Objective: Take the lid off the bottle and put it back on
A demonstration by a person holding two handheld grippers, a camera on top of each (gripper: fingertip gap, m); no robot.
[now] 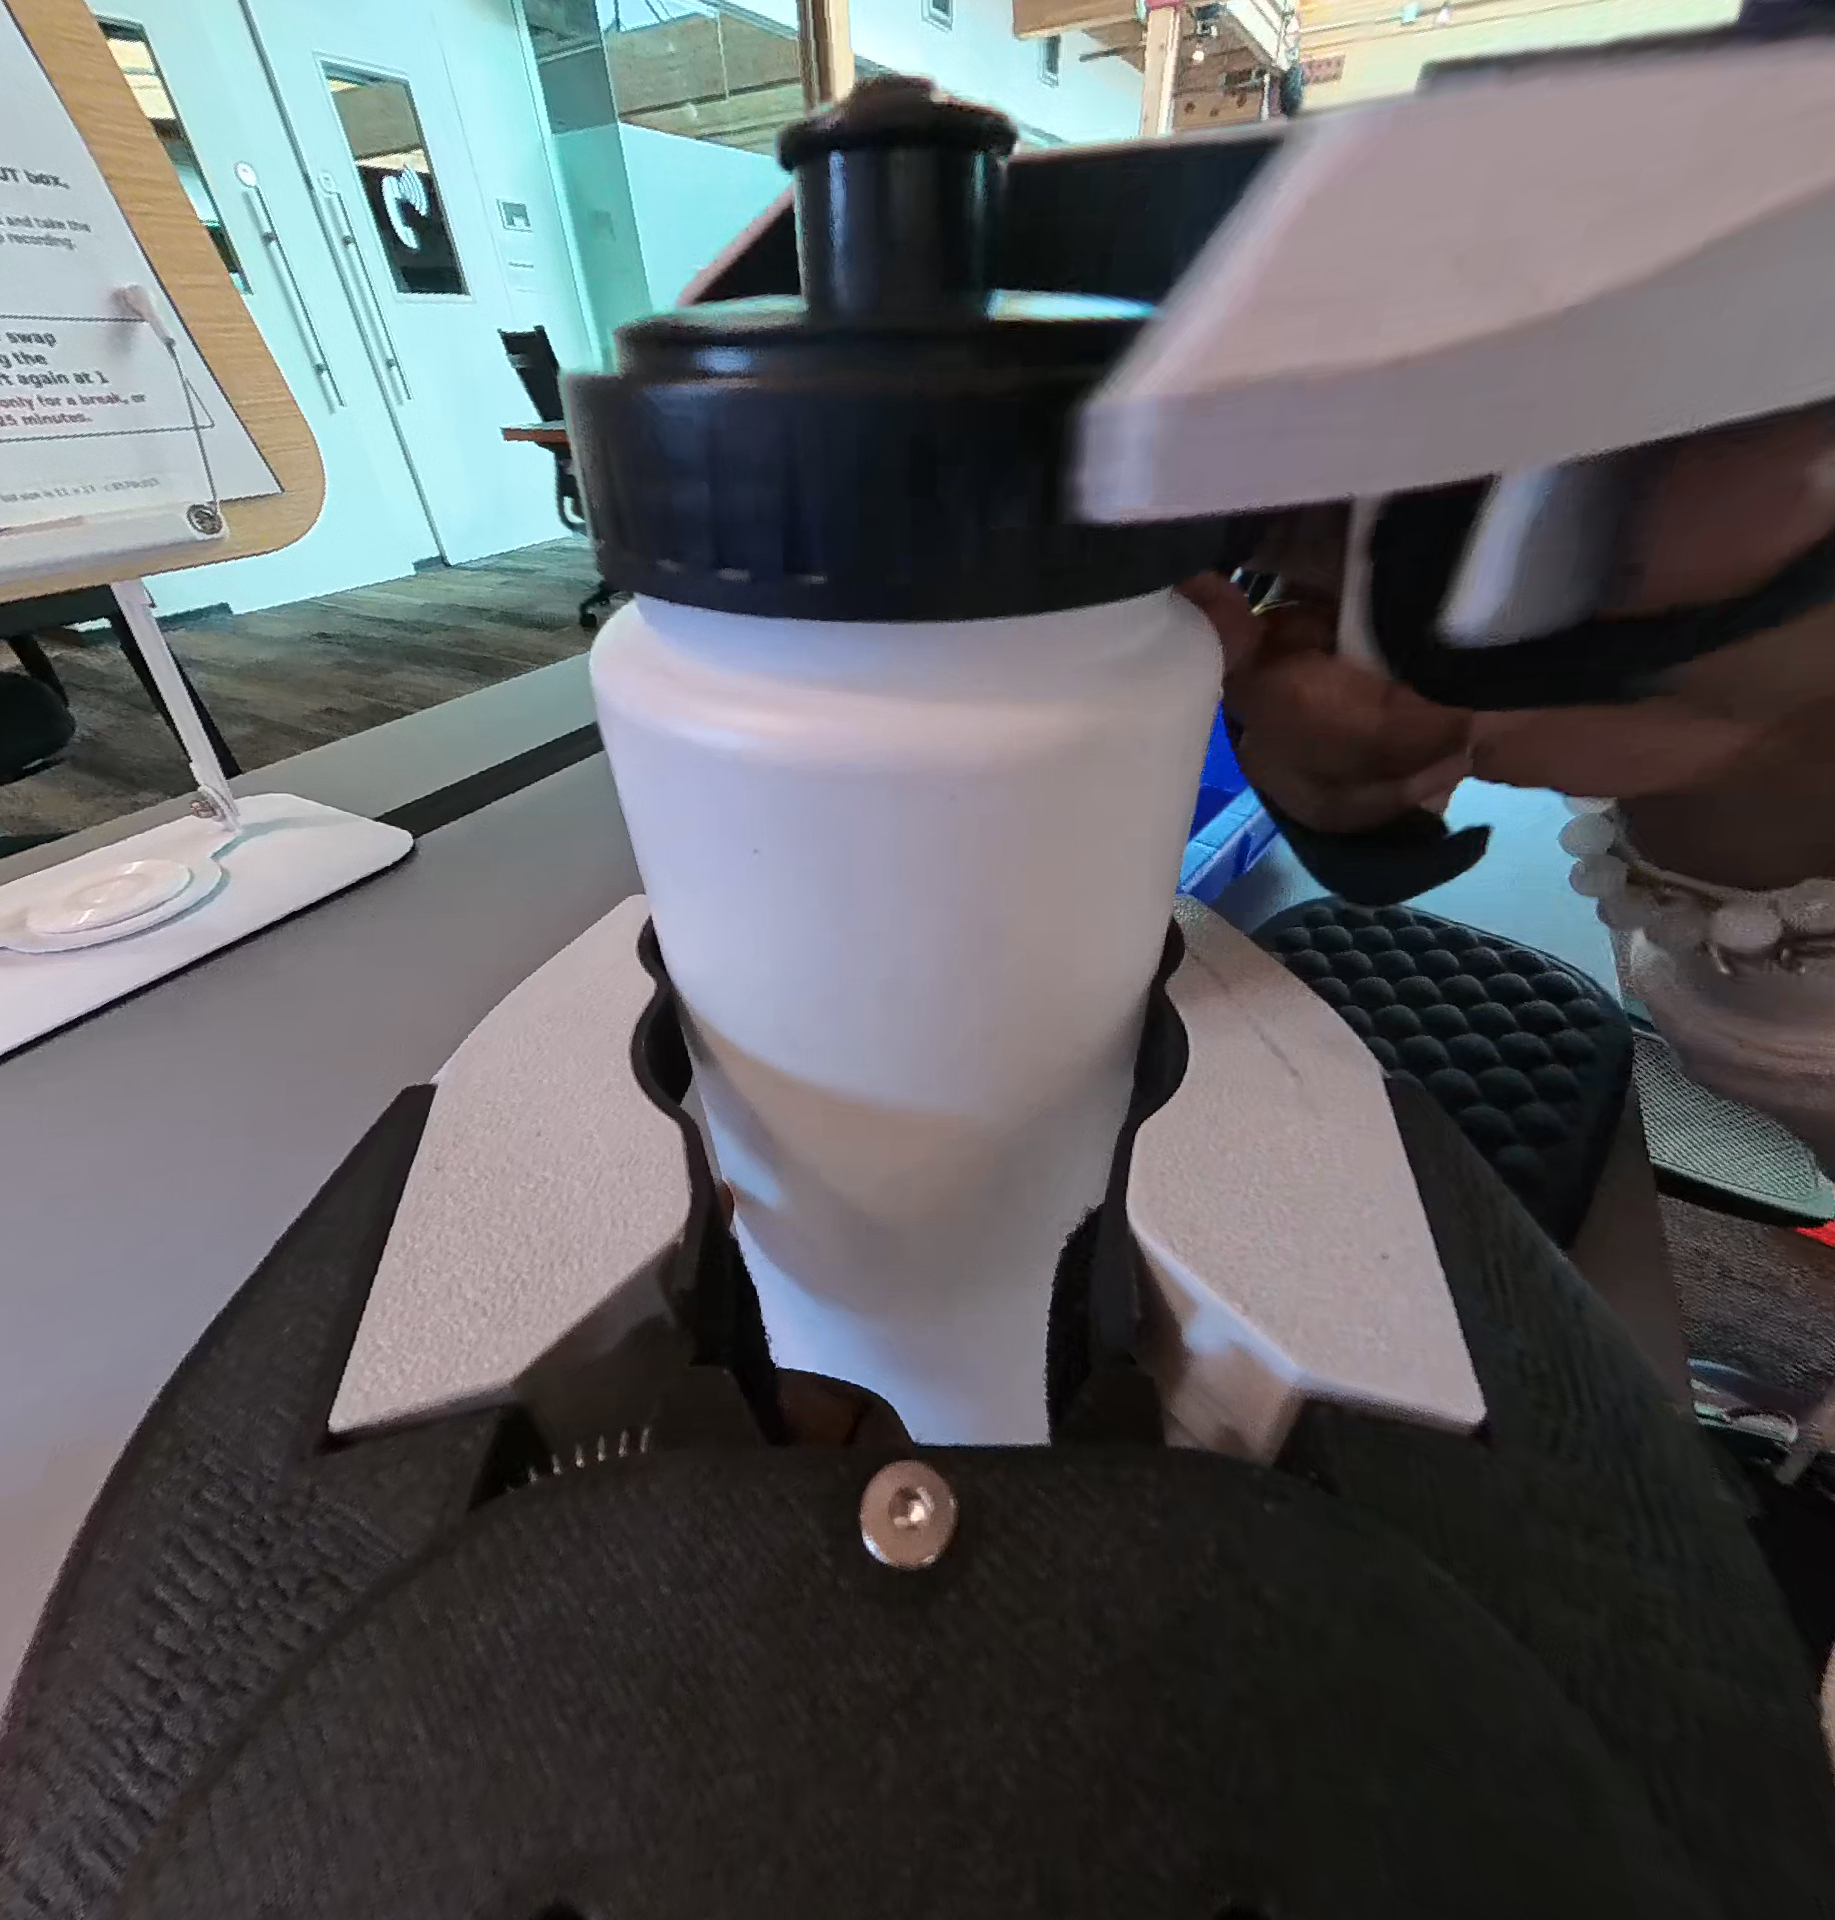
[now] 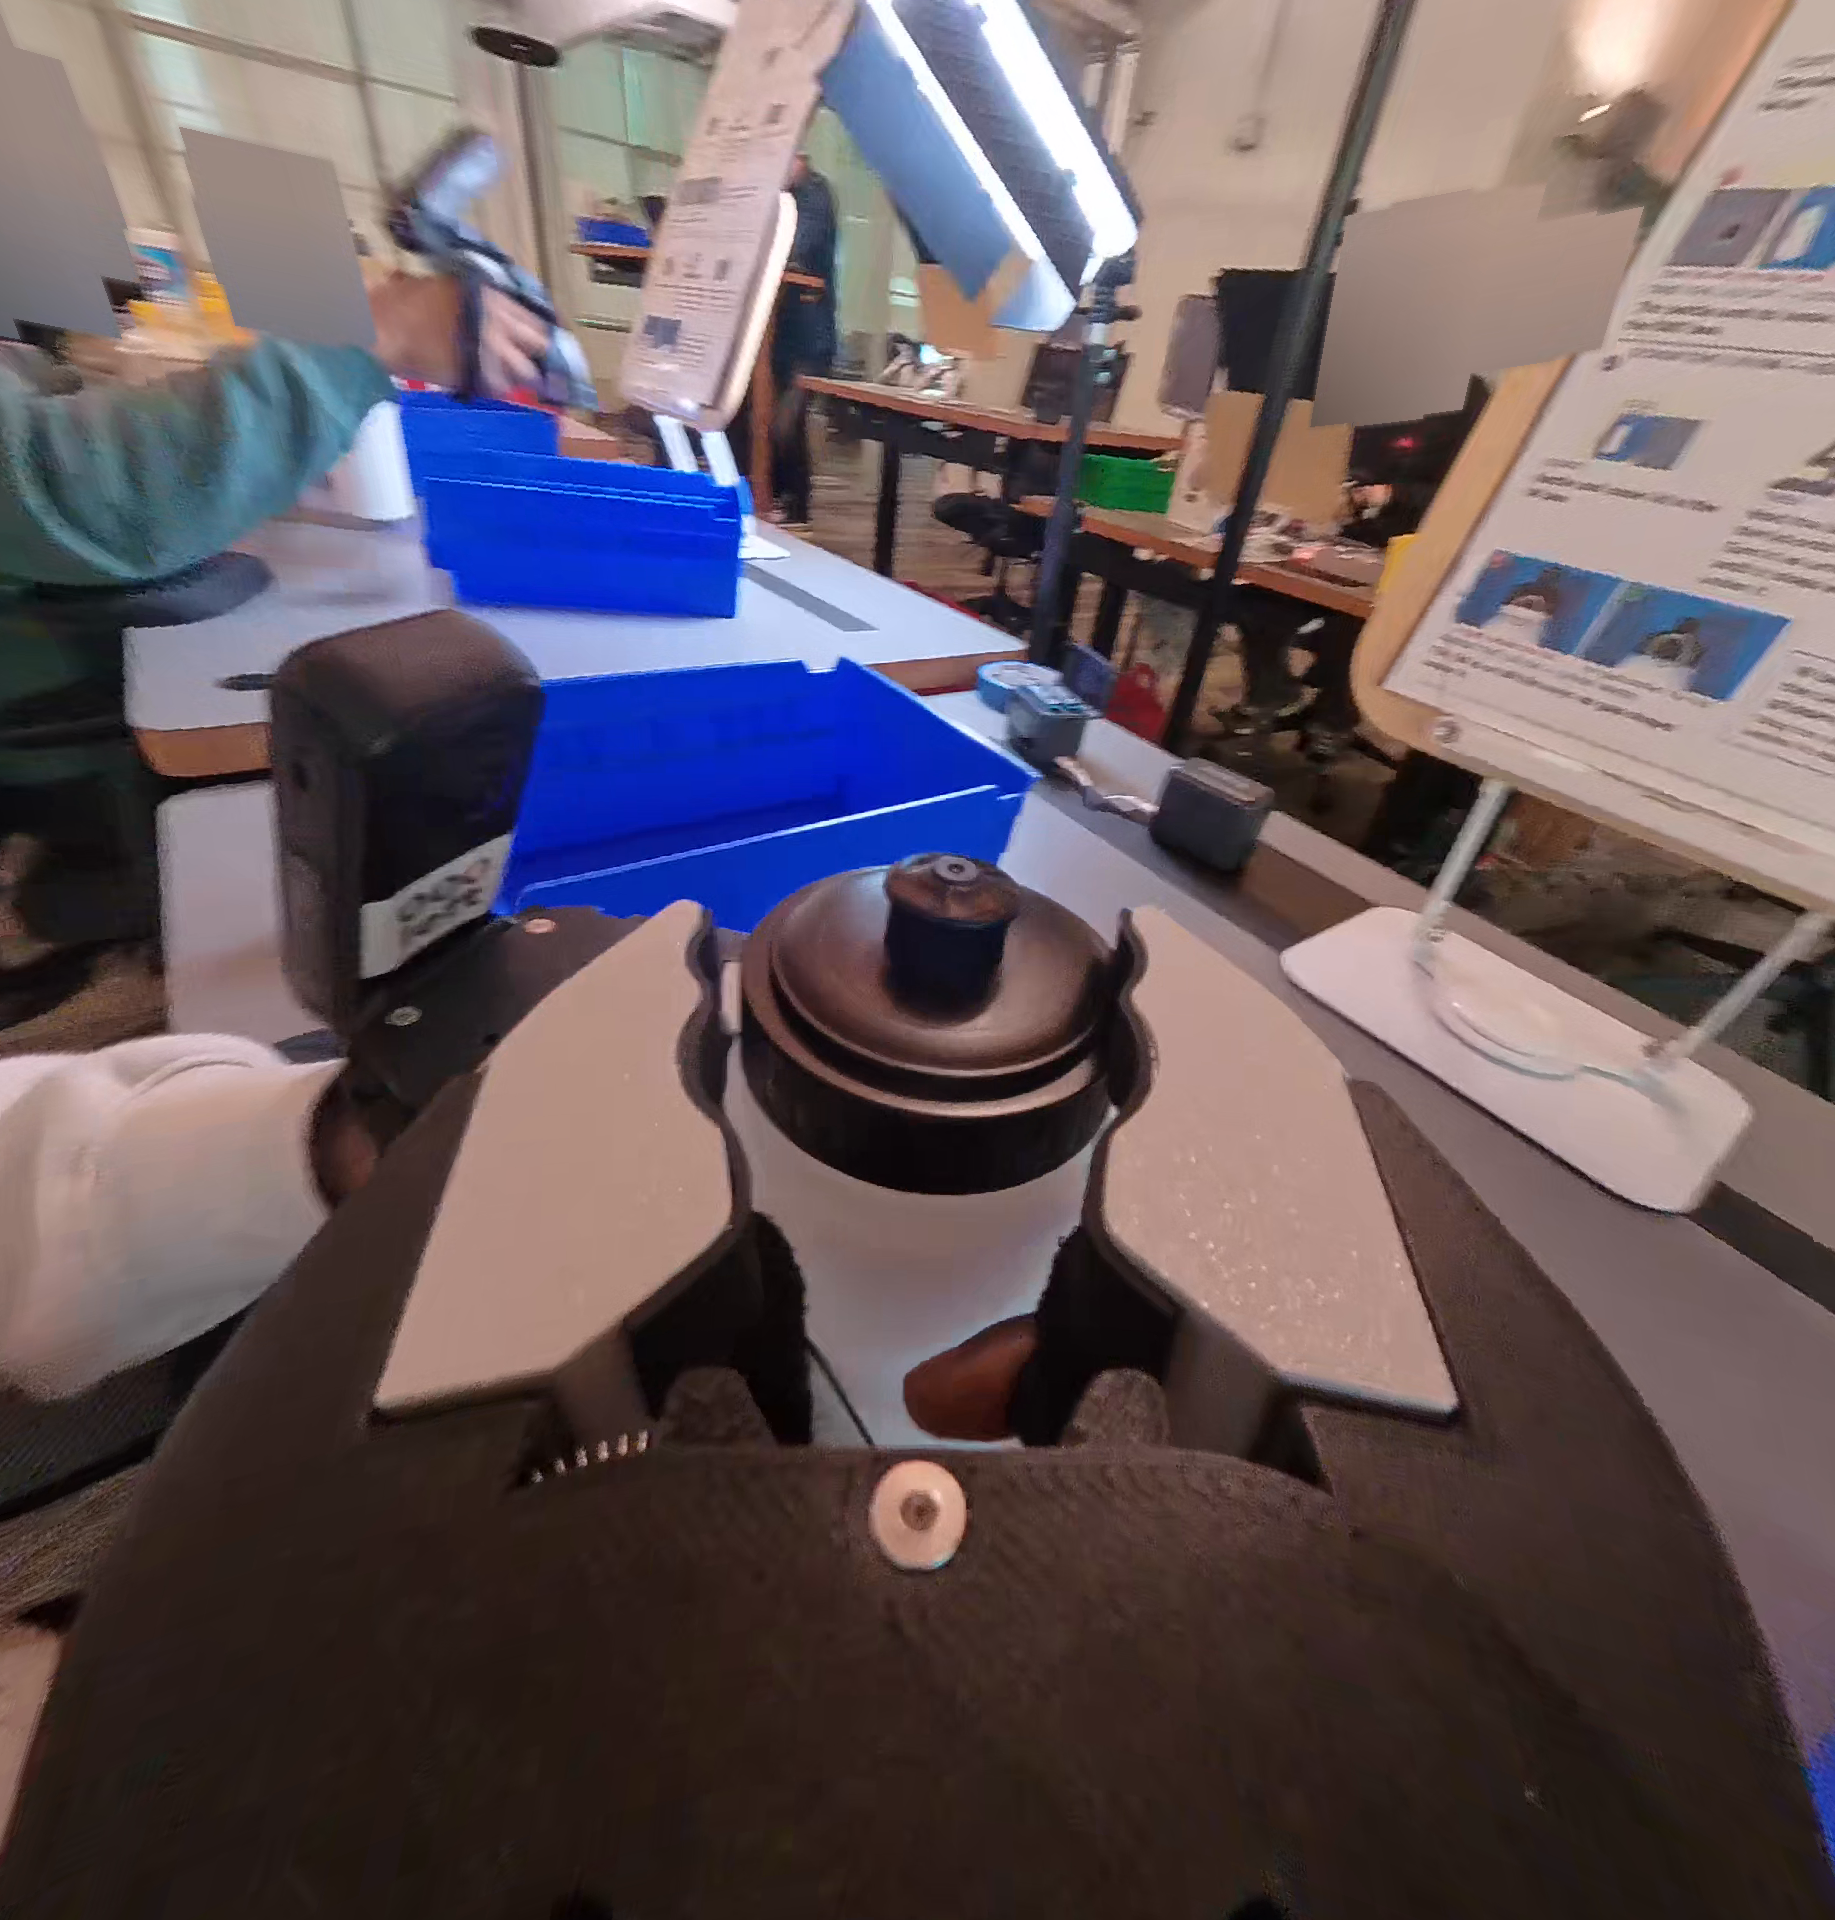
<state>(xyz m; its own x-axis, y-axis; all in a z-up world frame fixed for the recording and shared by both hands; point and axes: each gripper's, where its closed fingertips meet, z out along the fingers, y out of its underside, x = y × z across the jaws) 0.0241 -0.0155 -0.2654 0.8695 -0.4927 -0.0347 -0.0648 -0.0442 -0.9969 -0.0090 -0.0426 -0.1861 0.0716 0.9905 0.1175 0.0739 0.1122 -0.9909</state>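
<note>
Grey-padded left gripper [image 1: 908,1039] clamps smooth white bottle [image 1: 902,862]; ribbed black lid [image 1: 851,488] on

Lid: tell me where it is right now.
On the white bottle, centre of both views: the black lid sits between the right gripper fingers, while the left gripper clamps the bottle's body below.

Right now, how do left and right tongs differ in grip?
Left tongs clamp the white bottle body, below the lid; right tongs bracket the black lid from above. Left grips from the side, with the bottle upright; right looks down on the spout. Both are shut on the same bottle, lid on.
</note>
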